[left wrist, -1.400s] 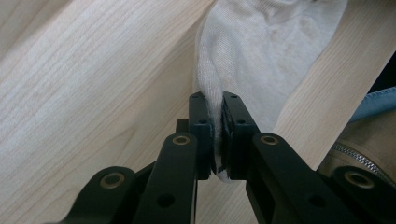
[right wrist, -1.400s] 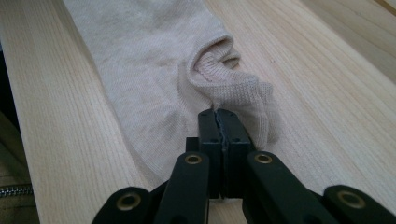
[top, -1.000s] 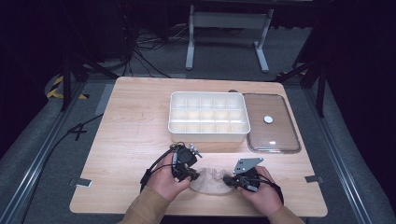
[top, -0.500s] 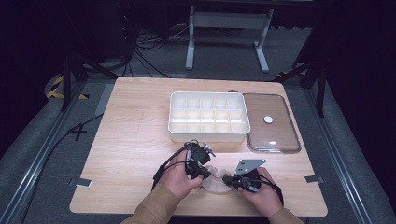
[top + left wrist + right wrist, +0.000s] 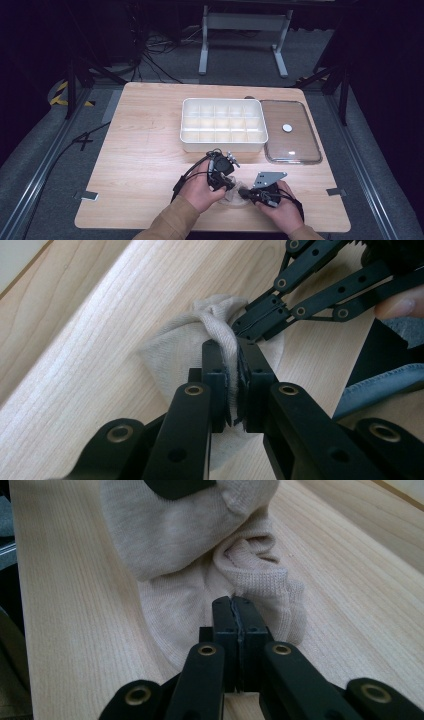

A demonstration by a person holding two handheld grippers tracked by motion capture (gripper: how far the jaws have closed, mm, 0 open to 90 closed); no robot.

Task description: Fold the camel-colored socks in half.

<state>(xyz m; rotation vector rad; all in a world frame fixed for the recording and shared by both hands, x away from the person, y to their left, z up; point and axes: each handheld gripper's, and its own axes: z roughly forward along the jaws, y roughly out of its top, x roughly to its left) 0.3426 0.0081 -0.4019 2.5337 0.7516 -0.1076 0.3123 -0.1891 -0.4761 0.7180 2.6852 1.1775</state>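
A beige sock [image 5: 175, 347] lies bunched on the wooden table [image 5: 150, 150] near its front edge. My left gripper [image 5: 232, 365] is shut on a raised fold of the sock, with fabric pressed between its pads. My right gripper [image 5: 234, 605] is shut on another part of the sock [image 5: 200, 545], close to its ribbed cuff. In the left gripper view the right gripper [image 5: 255, 322] pinches the cloth just beyond my own jaws. From above, the left gripper [image 5: 234, 184] and right gripper [image 5: 246, 192] almost meet over the sock [image 5: 230, 198].
A white compartment tray [image 5: 222, 146] stands at the middle back of the table. A clear lid [image 5: 290, 132] with a white knob lies to its right. Bare wood spreads to the left. Cables trail from both grippers toward the hands.
The left hand has slid rightward with its fold of sock, closing in on the right gripper, so the sock is more bunched. The right hand has stayed put.
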